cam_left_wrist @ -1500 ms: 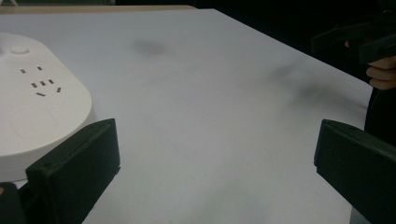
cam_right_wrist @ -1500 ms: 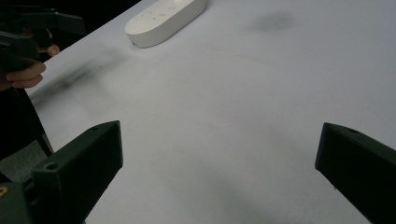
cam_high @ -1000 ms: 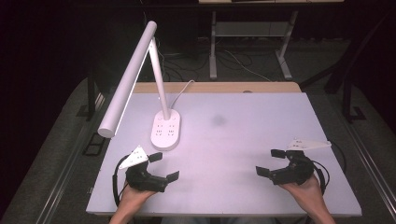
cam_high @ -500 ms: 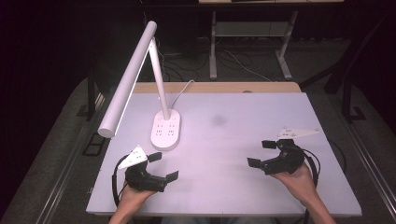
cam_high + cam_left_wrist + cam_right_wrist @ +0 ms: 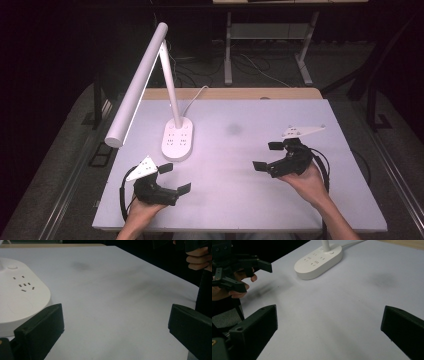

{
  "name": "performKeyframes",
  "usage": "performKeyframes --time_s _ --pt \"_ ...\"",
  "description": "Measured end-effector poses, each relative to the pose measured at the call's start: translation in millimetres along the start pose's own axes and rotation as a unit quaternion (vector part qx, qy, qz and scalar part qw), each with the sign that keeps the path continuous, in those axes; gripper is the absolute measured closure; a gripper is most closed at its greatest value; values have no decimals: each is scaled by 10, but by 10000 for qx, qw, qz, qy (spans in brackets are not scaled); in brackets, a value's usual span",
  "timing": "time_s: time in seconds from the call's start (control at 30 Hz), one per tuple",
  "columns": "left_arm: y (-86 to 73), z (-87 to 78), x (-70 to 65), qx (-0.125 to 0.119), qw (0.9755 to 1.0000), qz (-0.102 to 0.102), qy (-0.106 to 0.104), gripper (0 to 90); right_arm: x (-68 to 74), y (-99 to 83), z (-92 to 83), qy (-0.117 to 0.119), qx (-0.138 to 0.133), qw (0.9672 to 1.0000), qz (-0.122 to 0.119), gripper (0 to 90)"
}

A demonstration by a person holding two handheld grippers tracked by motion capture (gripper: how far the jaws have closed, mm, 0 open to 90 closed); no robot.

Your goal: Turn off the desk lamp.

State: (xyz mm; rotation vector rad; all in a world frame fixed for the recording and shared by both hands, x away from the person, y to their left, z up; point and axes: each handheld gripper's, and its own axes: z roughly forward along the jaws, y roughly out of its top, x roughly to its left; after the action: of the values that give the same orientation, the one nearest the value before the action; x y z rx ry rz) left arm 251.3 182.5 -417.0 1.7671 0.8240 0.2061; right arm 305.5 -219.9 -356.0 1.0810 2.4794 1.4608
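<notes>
Matte white table [image 5: 235,185] — glossy oval lamp base [image 5: 177,140], tubular lamp head [image 5: 137,90].

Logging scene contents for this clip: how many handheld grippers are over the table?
2. The left black two-jaw gripper is near the table's front-left corner, just in front of the white desk lamp's base; the right black two-jaw gripper is toward the right side. Both are open and empty.

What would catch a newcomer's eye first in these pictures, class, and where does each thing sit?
The white desk lamp dominates: its long bar head slants out over the table's left edge, and its oval base with sockets stands left of centre on the pale table. Nearer the person, the left gripper and the right gripper are each hand-held over bare tabletop, jaws wide apart and holding nothing.
</notes>
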Motion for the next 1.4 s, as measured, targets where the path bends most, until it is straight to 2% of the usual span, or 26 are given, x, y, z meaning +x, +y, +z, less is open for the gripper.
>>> performKeyframes --time_s 0.2,0.4,1.2,1.4 --pt "1 -2 5 5 10000 23 10 0 8 100 68 47 50 10000 -26 7" --pt "2 -7 13 5 10000 37 15 0 30 218 193 80 121 9998 -150 7" --pt "0 -8 13 -7 10000 -8 6 0 41 572 578 301 181 9992 -176 7" --pt "-1 -13 20 -15 10000 -16 11 0 69 713 734 305 285 9986 -317 7"
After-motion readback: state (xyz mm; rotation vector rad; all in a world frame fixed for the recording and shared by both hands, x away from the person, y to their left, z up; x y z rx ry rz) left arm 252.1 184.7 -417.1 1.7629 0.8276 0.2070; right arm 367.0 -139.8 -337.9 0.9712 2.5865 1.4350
